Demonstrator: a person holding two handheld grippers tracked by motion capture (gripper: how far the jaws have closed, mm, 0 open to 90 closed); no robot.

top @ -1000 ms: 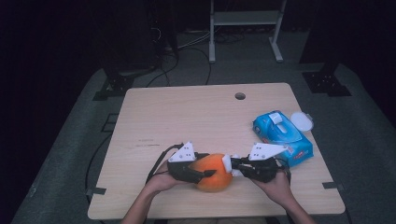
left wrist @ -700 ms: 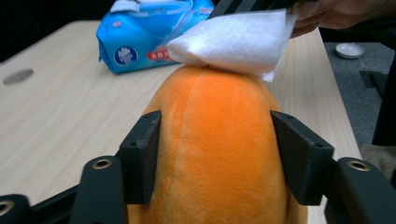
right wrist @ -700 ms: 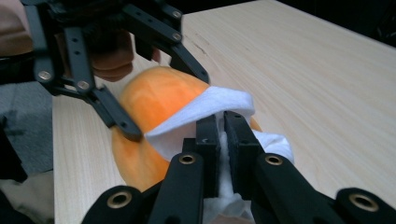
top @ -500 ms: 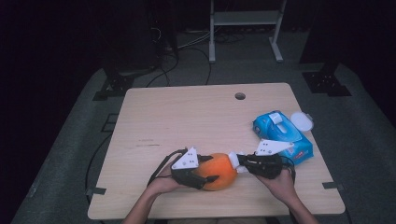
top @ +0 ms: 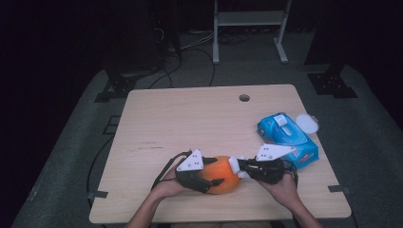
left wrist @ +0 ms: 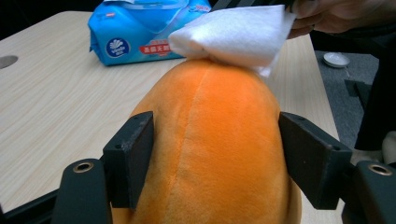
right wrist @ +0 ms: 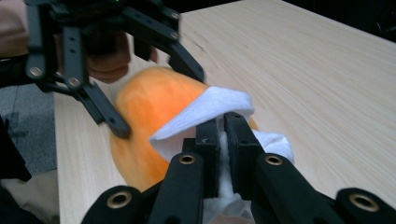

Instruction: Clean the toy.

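Toward six o'clock on the table, the left gripper clamps the orange plush toy between its jaws, steadying it so it cannot roll. From three o'clock, the right gripper pinches a folded white wipe and presses it against the toy's end, seemingly to clean it; the blue wipe pack sits nearby at two o'clock.
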